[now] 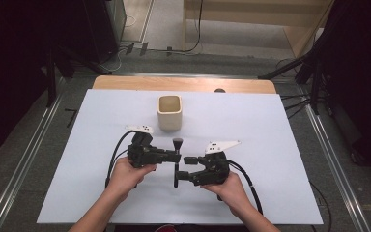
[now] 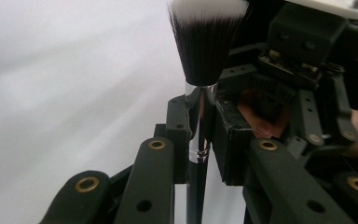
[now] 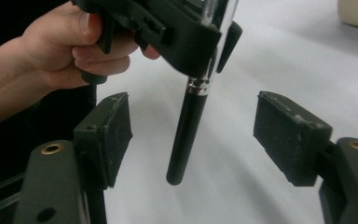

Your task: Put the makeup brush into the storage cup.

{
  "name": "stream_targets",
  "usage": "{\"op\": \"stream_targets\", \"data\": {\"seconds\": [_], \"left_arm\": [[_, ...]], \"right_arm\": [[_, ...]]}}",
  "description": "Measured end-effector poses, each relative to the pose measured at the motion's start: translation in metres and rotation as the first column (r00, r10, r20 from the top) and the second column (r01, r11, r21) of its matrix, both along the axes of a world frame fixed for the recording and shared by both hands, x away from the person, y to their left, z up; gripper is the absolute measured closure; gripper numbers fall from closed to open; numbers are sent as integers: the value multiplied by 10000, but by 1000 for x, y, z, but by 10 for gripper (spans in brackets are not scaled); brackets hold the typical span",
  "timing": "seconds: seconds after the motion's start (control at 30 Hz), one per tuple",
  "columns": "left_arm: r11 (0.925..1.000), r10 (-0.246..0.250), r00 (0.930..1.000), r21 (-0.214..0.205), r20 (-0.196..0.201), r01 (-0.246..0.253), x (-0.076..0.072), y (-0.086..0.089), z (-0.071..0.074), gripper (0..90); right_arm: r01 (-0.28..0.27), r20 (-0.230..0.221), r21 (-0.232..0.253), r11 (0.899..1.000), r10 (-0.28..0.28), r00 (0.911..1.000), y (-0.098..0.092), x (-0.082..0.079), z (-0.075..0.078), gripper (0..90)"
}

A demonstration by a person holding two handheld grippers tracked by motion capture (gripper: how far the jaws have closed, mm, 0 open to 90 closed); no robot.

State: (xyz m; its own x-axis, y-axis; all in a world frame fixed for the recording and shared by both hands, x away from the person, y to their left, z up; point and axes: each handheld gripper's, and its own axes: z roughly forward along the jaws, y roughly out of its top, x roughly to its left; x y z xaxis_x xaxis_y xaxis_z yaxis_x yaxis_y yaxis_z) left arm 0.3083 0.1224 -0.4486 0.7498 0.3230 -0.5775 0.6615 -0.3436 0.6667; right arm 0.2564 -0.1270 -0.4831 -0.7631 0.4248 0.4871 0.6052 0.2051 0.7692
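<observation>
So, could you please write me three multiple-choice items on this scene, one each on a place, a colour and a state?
1. Where does the beige cup stand?
A. on the white table sheet, beyond the grippers
B. on the floor
C. in the person's left hand

2. What colour are the tips of the makeup brush bristles?
A. red
B. white
C. green

3. How does the left gripper stand?
A. open, holding nothing
B. lying on the table
C. shut on the brush

Key: 1 A, the high view shows the cup on the sheet past both grippers. 2 B, the left gripper view shows black bristles ending white. 3 C, its jaws clamp the ferrule, while the right gripper has its jaws apart around the handle.
</observation>
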Motion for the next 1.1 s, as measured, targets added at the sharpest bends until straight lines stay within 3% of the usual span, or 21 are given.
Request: {"op": "stream_targets", "data": {"seconds": [0.17,0.4,0.6,0.97,1.1], "left_arm": [[9997,-227,9997,-106,56,228,-1,-3,-3,784],[9983,-289,9996,-507,-20,288,-1,-3,-3,784],[9969,-262,9996,-743,-44,258,-2,-4,-4,783],[9968,-154,9999,-784,58,158,-3,-5,-4,783],[9971,-134,9999,-750,103,141,-3,-5,-4,782]], "right_arm": [[113,-143,301,9995,-108,9998,0,0,-4,365],[338,-168,233,9992,-334,9993,1,-1,-6,501],[485,-463,354,9982,-468,9978,1,0,-7,615],[477,-741,480,9977,-441,9963,3,-1,-7,782],[470,-811,461,9978,-431,9958,3,-2,-7,796]]}}
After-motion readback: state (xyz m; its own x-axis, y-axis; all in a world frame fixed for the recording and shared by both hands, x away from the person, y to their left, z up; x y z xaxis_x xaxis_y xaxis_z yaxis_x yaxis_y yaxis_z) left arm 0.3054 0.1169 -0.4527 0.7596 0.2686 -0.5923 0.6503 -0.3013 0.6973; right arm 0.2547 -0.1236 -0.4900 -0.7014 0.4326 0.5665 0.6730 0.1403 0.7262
